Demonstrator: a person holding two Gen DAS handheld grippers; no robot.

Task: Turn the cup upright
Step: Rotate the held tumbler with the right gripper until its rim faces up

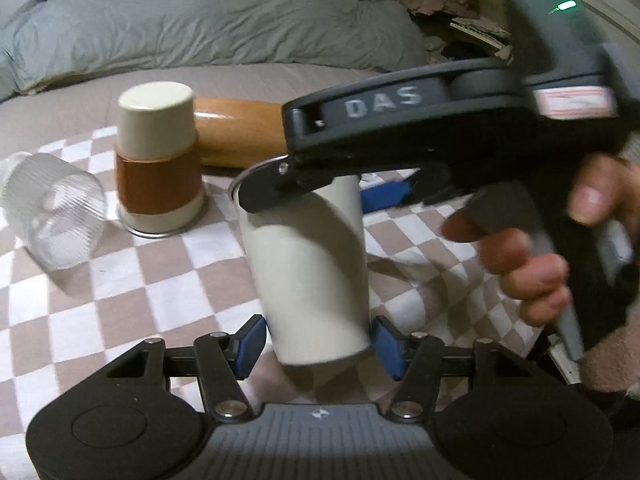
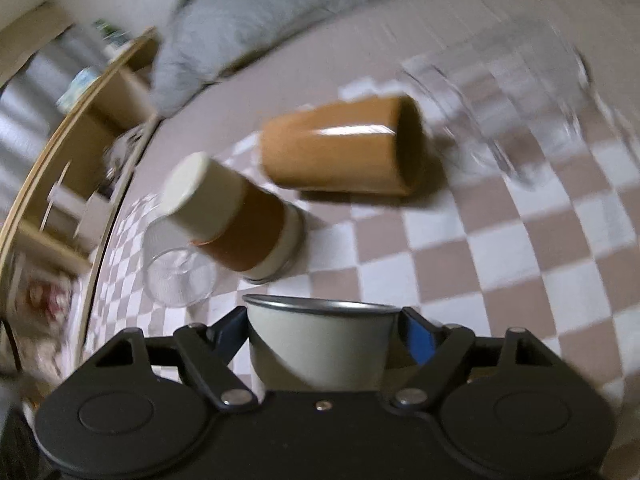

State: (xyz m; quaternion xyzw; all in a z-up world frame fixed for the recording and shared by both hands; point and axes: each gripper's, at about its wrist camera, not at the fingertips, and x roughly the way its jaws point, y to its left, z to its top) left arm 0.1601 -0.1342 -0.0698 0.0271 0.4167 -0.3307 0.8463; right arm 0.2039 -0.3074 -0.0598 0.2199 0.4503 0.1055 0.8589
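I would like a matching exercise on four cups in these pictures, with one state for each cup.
Things:
1. white cup
2. brown-banded cup
3. orange cup
4. ribbed glass

States:
a. lying on its side, glossy, mouth open sideways
b. standing upside down on the checkered cloth
c. held at the rim by the right tongs, mouth up
d. transparent, lying on its side

Pairs: 1-c, 2-b, 3-a, 4-d

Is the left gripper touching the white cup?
Apart. Left wrist view shows gaps between the left gripper pads and the white cup, which the right gripper holds.
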